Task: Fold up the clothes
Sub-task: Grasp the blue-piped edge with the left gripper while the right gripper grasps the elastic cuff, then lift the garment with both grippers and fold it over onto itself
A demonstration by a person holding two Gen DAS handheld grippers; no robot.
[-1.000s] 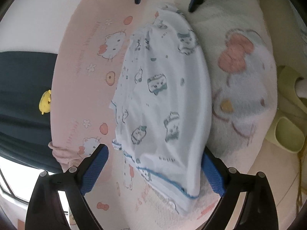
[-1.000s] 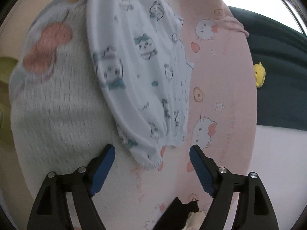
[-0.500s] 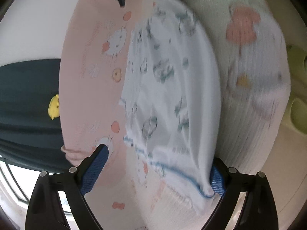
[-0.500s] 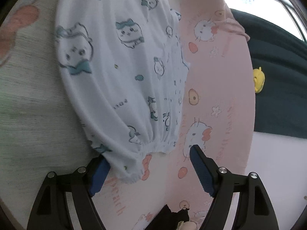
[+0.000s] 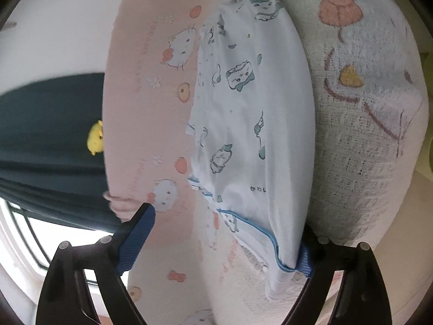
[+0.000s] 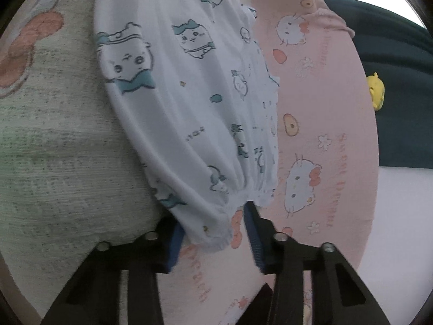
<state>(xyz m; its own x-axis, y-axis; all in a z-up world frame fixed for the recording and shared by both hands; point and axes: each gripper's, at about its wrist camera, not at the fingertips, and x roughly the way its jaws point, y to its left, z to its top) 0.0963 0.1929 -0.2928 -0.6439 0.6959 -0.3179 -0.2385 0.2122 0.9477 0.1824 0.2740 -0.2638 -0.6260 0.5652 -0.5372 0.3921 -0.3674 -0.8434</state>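
Observation:
A white child's garment (image 5: 251, 124) printed with blue cartoon animals lies folded lengthwise on a pink Hello Kitty sheet (image 5: 146, 86). My left gripper (image 5: 224, 243) is open at its blue-trimmed hem end; the right finger (image 5: 304, 260) is partly under the hem corner. In the right wrist view the same garment (image 6: 189, 103) shows its gathered cuff end. My right gripper (image 6: 213, 233) is partly closed around the cuff, its pads (image 6: 174, 243) close to the cloth on both sides; contact is unclear.
A white knitted blanket (image 5: 360, 124) with a pink bow design lies beside the garment; it also shows in the right wrist view (image 6: 59, 140). A dark blue cloth (image 5: 48, 140) with a small yellow toy (image 5: 95, 138) lies beyond the pink sheet.
Both grippers have moved in toward the garment's ends. The right gripper's jaws have narrowed around the cuff. The left gripper's right finger has reached the hem corner.

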